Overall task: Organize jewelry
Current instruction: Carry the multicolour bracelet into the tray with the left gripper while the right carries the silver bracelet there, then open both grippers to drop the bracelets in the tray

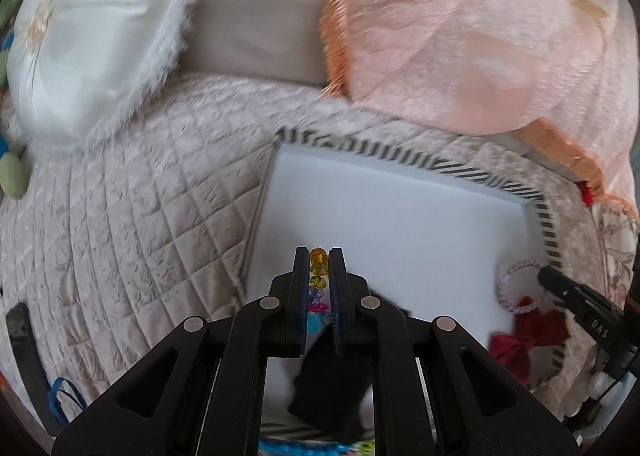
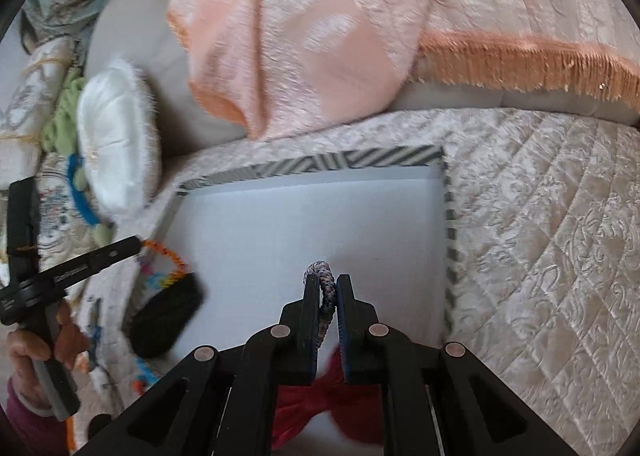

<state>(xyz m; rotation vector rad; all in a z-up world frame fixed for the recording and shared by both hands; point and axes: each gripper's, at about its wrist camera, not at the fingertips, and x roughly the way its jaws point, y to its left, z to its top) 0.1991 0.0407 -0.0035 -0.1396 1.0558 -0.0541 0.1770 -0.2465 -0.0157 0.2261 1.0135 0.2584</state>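
Observation:
My left gripper (image 1: 319,252) is shut on a string of coloured beads (image 1: 319,264), amber at the tip, then purple, pink and blue. It hangs over the near left part of a white tray with a striped rim (image 1: 400,161). My right gripper (image 2: 328,279) is shut on a braided pink-grey loop (image 2: 326,288) with a red bow (image 2: 320,396) hanging under it, over the tray's (image 2: 320,163) near edge. In the left wrist view the right gripper (image 1: 546,276) holds that loop (image 1: 516,288) at the tray's right edge. In the right wrist view the left gripper (image 2: 136,244) carries the beads (image 2: 168,260).
A black soft object (image 2: 168,316) lies at the tray's near left corner. The tray rests on a quilted beige cover (image 1: 140,215). Behind it are a white fringed cushion (image 1: 92,43) and a peach fringed blanket (image 1: 460,35). A person's hand (image 2: 28,352) grips the left tool's handle.

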